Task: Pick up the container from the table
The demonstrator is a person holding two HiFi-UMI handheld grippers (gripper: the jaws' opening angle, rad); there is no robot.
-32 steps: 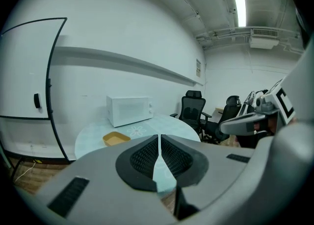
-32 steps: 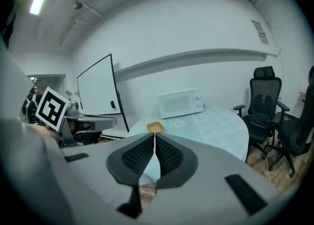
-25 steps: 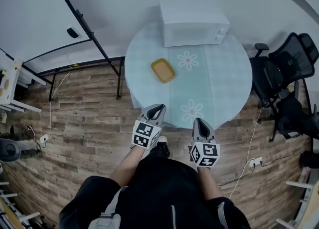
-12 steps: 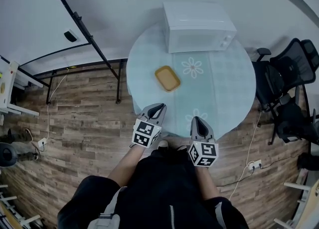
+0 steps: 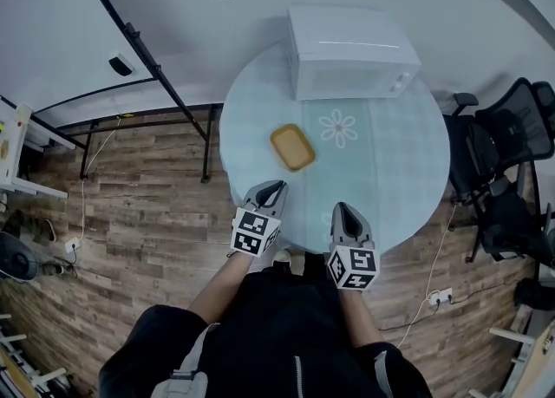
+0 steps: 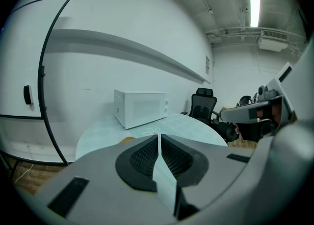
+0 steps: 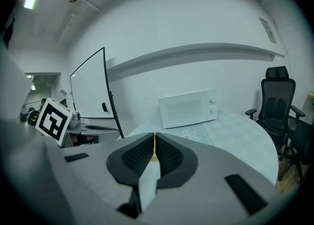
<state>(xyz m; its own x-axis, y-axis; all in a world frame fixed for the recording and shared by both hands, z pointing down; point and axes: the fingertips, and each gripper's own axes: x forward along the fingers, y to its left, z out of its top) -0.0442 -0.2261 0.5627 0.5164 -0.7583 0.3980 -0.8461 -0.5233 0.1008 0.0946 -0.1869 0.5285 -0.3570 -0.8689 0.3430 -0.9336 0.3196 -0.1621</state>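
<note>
While a yellow container (image 5: 292,146) lies on the round table (image 5: 399,171), near centre, L gripper (image 5: 277,185) & R gripper (image 5: 342,208) hover at its near edge, jaws pressed together, empty.

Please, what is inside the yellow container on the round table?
In the head view the yellow container shows only its plain yellow bottom, nothing in it. In both gripper views the shut jaws cover it almost fully, hiding its inside.
</note>
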